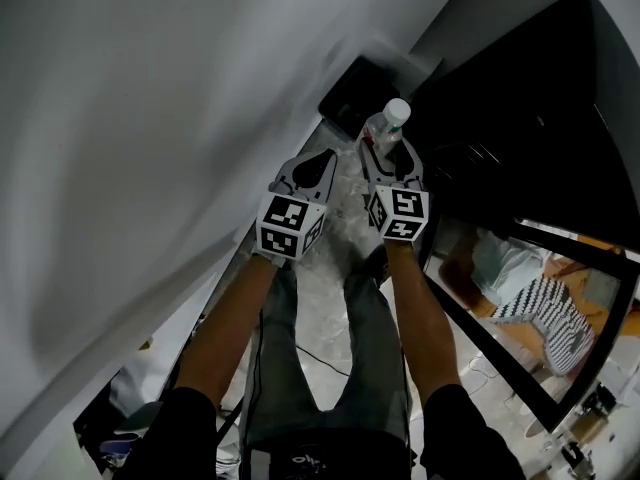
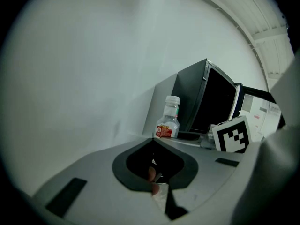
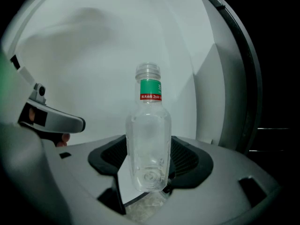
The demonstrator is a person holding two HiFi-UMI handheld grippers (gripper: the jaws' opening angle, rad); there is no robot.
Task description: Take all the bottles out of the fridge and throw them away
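Head view: my right gripper (image 1: 390,153) holds a clear bottle (image 1: 388,126) upright, far ahead of me. Left gripper view: my left gripper (image 2: 152,142) has its jaws together, empty. Right gripper view: my pads clamp the bottle's lower body.

Both bare forearms reach forward side by side, the left arm (image 1: 232,313) and the right arm (image 1: 420,313). The left gripper (image 1: 320,160) has its jaws together with nothing between them. Just beside it, the right gripper (image 1: 388,153) has its jaws set wide, clamping a bottle (image 3: 149,139).
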